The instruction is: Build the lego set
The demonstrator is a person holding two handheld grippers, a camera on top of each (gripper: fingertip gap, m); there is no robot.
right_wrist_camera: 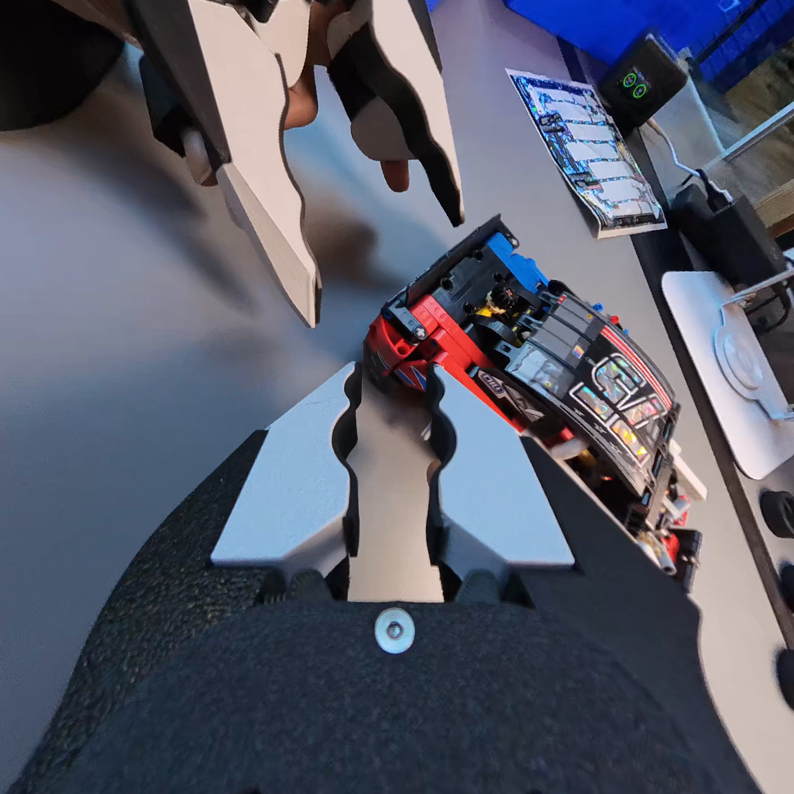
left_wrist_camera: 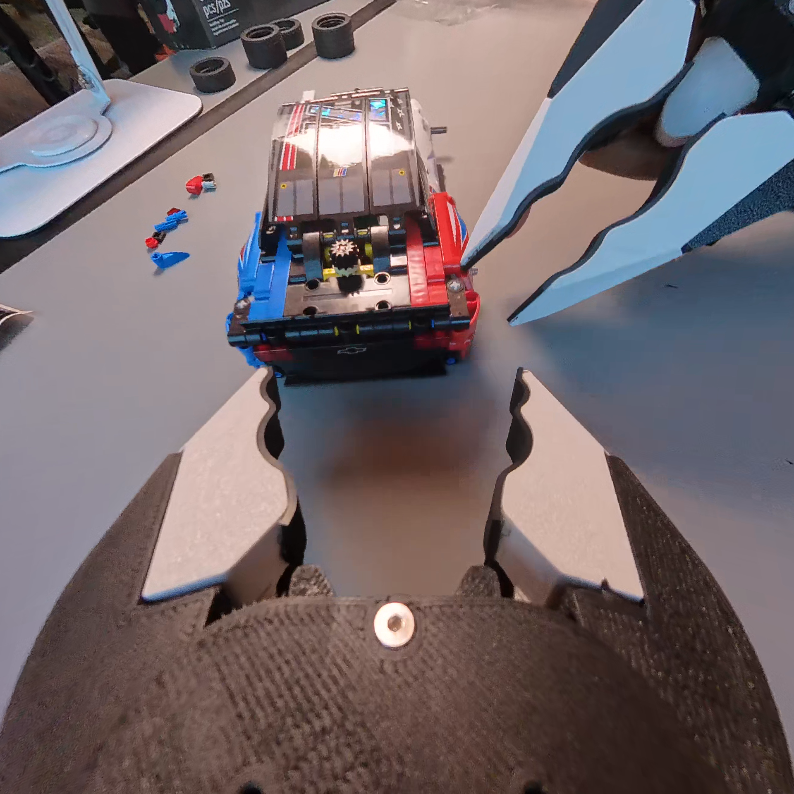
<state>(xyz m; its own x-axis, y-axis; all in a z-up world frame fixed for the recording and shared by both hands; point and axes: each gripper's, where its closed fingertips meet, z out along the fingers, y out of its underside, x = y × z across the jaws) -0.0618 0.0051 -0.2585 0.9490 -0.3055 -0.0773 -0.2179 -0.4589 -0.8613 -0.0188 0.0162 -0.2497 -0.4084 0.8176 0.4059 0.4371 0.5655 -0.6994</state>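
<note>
A lego car with a black stickered roof, a blue left side and a red right side stands on the grey table, its rear facing my left gripper. That gripper is open and empty, just behind the car's rear bumper, not touching it. My right gripper is open and empty, with its fingertips at the red rear corner of the car. In the left wrist view the right gripper comes in from the upper right, one tip at that red corner. The left gripper shows at the top of the right wrist view.
Small loose red, blue and black pieces lie left of the car. Several black tyres and a dark box sit at the back. A white stand base is far left. A sticker sheet and a black device lie beyond the car.
</note>
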